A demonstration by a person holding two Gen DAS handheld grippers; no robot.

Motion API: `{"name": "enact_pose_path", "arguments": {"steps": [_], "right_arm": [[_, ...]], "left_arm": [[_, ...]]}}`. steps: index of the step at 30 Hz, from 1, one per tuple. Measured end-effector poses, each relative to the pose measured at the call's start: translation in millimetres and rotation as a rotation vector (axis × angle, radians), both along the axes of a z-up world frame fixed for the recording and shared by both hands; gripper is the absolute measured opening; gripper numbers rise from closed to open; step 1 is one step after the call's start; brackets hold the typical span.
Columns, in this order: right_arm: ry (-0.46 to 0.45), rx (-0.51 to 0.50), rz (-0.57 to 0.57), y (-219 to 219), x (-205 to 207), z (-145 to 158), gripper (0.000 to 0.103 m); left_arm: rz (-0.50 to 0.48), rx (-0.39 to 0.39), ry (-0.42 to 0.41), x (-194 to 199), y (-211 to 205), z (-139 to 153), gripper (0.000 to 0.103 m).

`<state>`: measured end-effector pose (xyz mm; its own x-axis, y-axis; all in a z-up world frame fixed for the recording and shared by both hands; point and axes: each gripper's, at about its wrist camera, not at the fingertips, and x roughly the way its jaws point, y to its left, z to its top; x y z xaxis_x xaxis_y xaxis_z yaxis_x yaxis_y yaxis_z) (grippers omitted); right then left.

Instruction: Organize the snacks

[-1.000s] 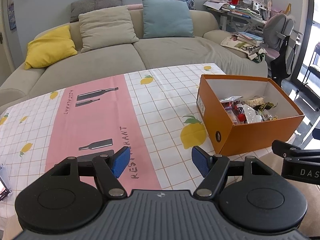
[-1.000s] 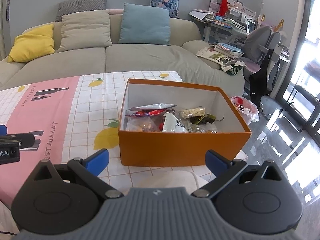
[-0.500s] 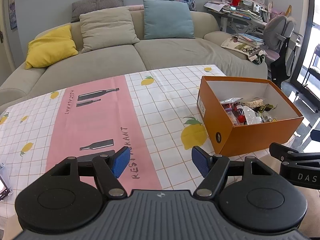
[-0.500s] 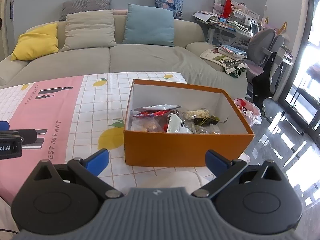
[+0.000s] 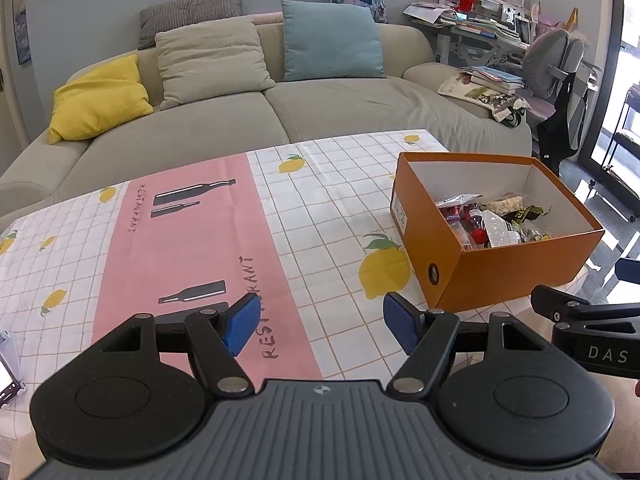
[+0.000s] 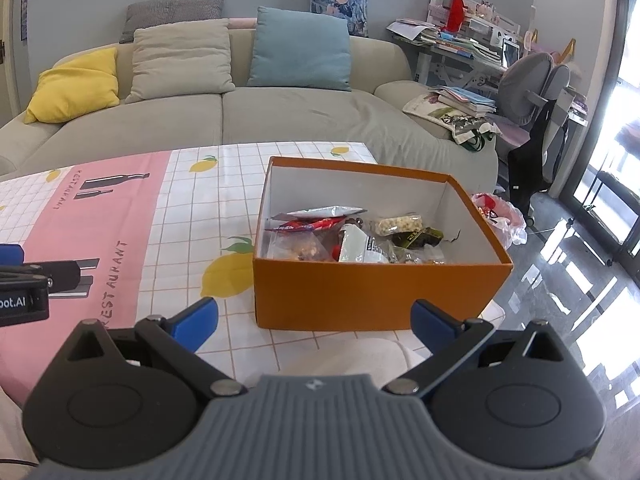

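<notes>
A rectangular orange cardboard box (image 6: 376, 296) sat near the right end of the checked cloth surface (image 5: 312, 208), crinkly snack packets (image 6: 352, 236) heaped inside. The left gripper (image 5: 320, 326) and right gripper (image 6: 314, 318) hovered low (fingers apart, empty), both barely shifted since a second earlier.

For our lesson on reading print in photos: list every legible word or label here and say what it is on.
"RESTAURANT": pink stripe of the checked lemon-print tablecloth.
"DAS": black body of the right gripper, cut off by the frame.
"oot.AI": black body of the left gripper, also cut off.
White label on the orange cardboard box: too small.
Snack wrappers: unreadable.
</notes>
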<state>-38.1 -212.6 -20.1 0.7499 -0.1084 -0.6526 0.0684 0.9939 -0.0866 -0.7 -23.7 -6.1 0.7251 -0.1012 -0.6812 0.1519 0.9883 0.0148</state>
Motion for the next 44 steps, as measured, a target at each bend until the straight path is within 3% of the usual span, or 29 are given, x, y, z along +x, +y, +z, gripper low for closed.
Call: {"name": "enact_pose_path", "arguments": {"steps": [44], "right_arm": [[0.026, 0.008, 0.031, 5.8, 0.7, -1.9, 0.1]], "left_arm": [[0.014, 0.006, 0.015, 3.9, 4.4, -4.1, 0.082]]}}
